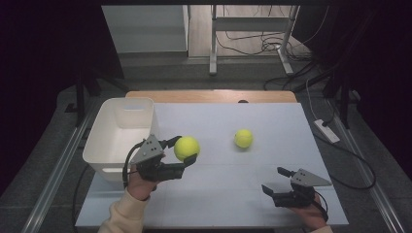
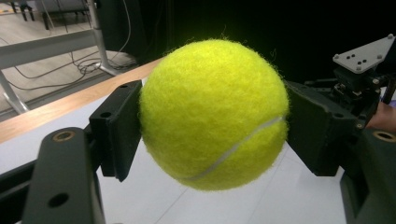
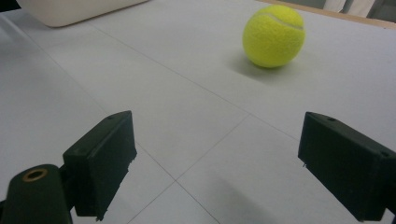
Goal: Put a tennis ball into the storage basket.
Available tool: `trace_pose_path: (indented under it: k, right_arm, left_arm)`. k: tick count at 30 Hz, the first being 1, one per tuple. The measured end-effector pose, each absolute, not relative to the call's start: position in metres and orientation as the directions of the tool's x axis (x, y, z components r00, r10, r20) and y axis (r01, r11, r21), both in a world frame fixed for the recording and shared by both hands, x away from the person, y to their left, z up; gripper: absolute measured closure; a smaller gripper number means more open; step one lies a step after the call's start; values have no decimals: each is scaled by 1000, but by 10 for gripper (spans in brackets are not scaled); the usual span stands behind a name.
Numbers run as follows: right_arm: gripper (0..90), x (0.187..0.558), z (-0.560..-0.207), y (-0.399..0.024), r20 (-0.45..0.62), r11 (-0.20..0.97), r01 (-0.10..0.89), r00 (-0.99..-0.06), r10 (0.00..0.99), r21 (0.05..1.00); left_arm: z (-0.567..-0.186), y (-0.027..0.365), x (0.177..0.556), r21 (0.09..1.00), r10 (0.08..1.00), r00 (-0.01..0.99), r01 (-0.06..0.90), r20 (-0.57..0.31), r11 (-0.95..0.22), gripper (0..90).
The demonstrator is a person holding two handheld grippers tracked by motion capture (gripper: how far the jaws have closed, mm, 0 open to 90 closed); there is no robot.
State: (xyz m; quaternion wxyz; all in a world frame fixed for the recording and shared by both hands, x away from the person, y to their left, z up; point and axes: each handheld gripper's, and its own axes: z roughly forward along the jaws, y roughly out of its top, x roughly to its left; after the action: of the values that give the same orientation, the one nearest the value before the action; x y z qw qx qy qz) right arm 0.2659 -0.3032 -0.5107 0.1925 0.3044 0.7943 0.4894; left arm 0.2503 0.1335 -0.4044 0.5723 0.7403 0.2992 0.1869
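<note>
The white bin (image 1: 119, 133) stands at the worktop's (image 1: 233, 194) left edge; nothing can be made out inside it. Just right of it, the left gripper (image 1: 187, 150) clenches a ball (image 1: 186, 148) between its jaws, lifted off the worktop, its seam (image 2: 243, 142) running obliquely in the left gripper view. A second ball (image 1: 243, 138) lies mid-worktop. The right gripper (image 1: 278, 180) is released, jaws wide apart, near the worktop's front right.

Bin (image 3: 70, 11) mostly cropped, seemingly.

Bin (image 1: 119, 133) at table (image 1: 272, 194) left; loose ball (image 1: 243, 138) mid, right of held ball (image 1: 186, 148).
</note>
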Motion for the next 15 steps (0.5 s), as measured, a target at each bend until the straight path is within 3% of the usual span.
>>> trace_pose_path:
  k: [15]
  right_arm:
    - [113, 269, -510, -305, 22, 297, 304, -731, 682, 905]
  left_arm:
    - [-401, 138, 252, 962, 689, 721, 233, -70, -146, 264]
